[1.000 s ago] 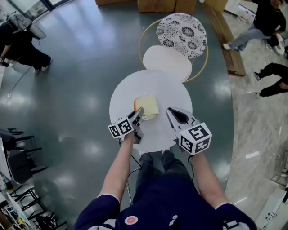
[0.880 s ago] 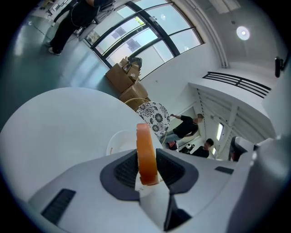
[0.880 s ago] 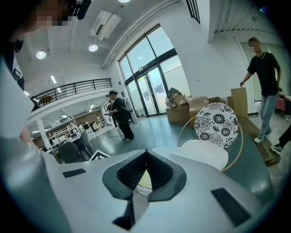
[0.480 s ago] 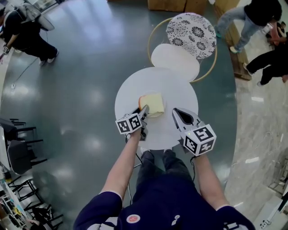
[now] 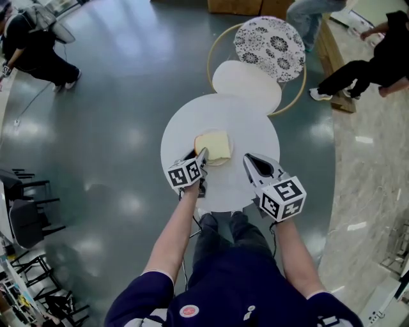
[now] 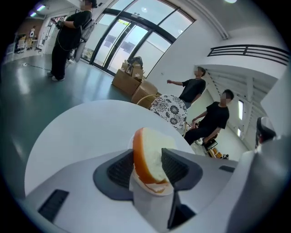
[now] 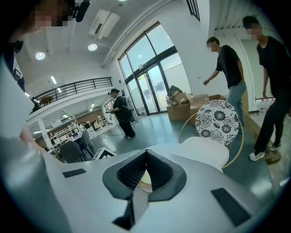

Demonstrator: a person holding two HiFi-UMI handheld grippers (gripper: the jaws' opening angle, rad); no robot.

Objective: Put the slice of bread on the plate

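Bread (image 5: 213, 145) sits on the plate (image 5: 218, 163) mid-frame, its near edge poking up between the left gripper's (image 5: 199, 155) jaws. They're opening wide, and the pads don't look like they're pressing it. The slice runs straight away from the fingers, so I'd back out along that line. Right gripper (image 5: 248, 158) is pinched closed and empty, just right of the plate.

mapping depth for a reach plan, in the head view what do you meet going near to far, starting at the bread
slice of bread → white round seat → patterned round panel → cardboard boxes
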